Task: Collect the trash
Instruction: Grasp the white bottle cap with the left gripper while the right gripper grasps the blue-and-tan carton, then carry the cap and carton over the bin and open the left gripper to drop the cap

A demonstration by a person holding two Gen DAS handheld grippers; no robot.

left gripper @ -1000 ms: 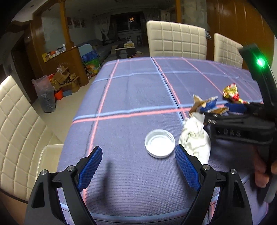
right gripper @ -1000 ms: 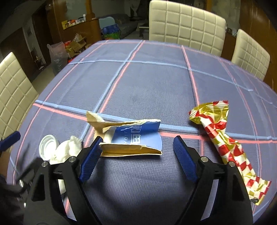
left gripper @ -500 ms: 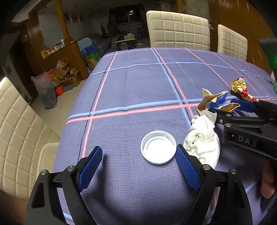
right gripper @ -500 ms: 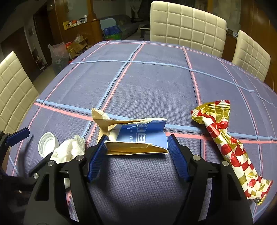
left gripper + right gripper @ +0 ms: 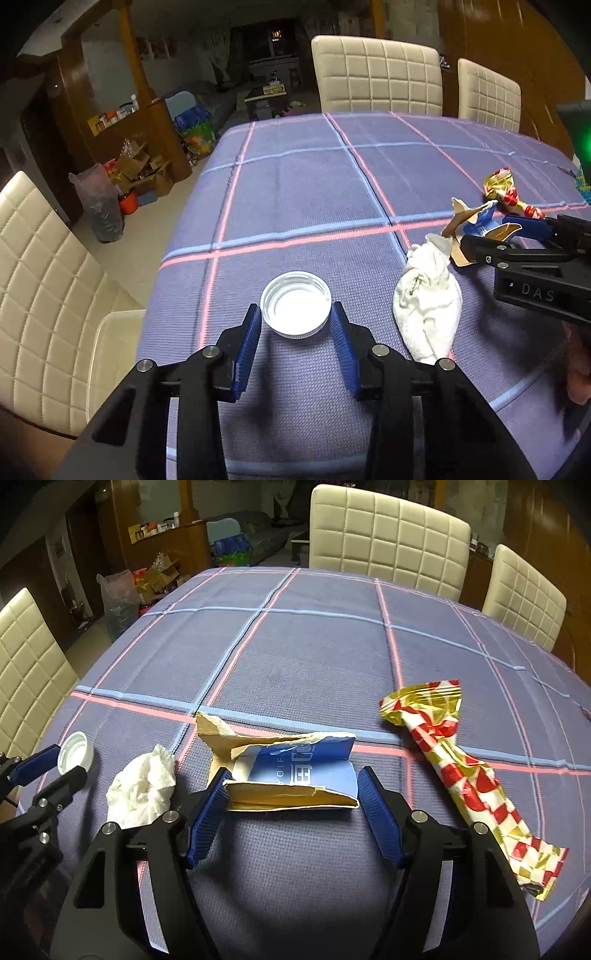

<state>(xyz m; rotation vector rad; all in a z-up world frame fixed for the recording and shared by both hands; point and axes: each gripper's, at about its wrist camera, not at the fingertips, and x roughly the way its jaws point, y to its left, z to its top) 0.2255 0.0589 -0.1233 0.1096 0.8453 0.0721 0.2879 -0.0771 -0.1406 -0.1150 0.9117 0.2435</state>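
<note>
While L gripper (image 5: pixel 295 325) fingers closing round cap (image 5: pixel 295 308) | R gripper (image 5: pixel 291 794) straddles carton (image 5: pixel 295 779), contact unclear

The cap (image 5: pixel 295 308) lies on the bench (image 5: pixel 295 192), between the fingers of the left hand-held gripper (image 5: pixel 295 317). The tissue (image 5: pixel 428 306) lies to its right. The torn packet (image 5: pixel 291 775) sits between the fingers of the right hand-held gripper (image 5: pixel 291 794), maybe touching both. The wrapper (image 5: pixel 461 768) lies to its right.
</note>
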